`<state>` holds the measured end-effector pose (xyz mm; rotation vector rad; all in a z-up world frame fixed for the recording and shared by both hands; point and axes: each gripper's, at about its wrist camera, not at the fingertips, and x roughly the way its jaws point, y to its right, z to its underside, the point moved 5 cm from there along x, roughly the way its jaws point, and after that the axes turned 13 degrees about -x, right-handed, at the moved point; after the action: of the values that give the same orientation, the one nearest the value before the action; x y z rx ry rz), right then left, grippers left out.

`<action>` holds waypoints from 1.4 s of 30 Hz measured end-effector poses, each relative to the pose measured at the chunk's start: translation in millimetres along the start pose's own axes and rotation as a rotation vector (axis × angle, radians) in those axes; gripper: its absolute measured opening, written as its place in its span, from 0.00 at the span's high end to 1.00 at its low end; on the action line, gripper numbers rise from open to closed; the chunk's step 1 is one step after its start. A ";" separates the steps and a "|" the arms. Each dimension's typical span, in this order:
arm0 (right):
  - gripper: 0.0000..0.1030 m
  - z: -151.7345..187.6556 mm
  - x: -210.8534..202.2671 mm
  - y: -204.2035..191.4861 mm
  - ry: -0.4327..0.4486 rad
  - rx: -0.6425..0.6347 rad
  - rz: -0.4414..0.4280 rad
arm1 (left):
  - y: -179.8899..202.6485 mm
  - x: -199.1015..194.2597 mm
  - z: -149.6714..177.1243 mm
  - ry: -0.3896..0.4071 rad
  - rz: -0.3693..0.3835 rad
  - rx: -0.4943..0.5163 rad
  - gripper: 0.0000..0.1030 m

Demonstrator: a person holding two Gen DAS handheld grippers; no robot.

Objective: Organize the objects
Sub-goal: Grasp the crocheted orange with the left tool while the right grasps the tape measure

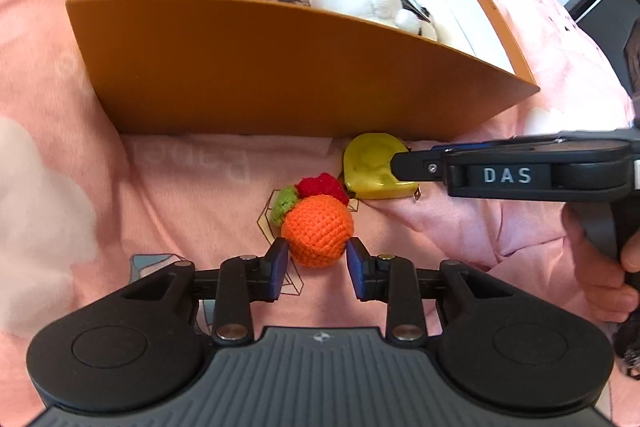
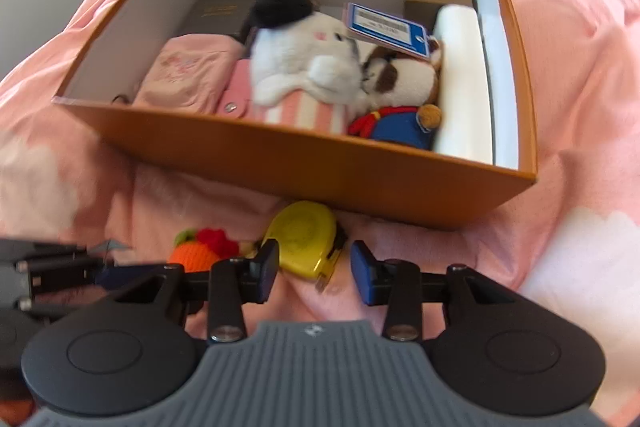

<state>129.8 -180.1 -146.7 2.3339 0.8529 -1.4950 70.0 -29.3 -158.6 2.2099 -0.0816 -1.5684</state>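
Observation:
A crochet orange ball with a red and green tuft lies on the pink bedspread in front of the orange box. My left gripper is down on it, both blue pads against its lower sides. Behind it, touching the box wall, lies a yellow tape measure. My right gripper reaches in from the right over that tape measure. In the right wrist view the right gripper straddles it: the left finger touches its edge, the right finger stands a little apart. The ball shows at the left.
The orange box holds a white plush, a brown-and-white plush with a blue tag, folded pink cloth, dark small boxes and a white block. A person's hand grips the right tool. Rumpled bedspread surrounds the box.

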 end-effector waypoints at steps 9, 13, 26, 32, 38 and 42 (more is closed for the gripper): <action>0.58 4.0 25.8 10.2 -0.027 0.100 -0.092 | -5.5 15.7 -12.5 -0.036 0.033 -0.095 0.49; 0.57 4.5 35.1 15.4 -0.028 0.159 -0.133 | -6.3 22.8 -14.2 -0.052 0.039 -0.118 0.46; 0.70 5.5 31.6 15.7 0.015 0.210 -0.171 | 0.8 35.1 -19.0 -0.034 0.044 -0.141 0.48; 0.74 5.1 13.9 1.3 0.043 0.134 -0.136 | 8.8 28.5 -13.8 -0.006 0.033 -0.095 0.51; 0.76 5.7 -9.1 -1.0 0.078 0.042 -0.061 | 19.3 4.7 -7.8 0.035 0.048 -0.028 0.51; 0.77 0.8 -24.8 7.2 0.097 0.007 -0.034 | 30.1 -14.2 -9.0 0.067 0.071 0.032 0.51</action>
<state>125.8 -194.8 -125.8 2.4259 0.9165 -1.4104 78.9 -49.8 -132.3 2.2562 -0.1640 -1.4645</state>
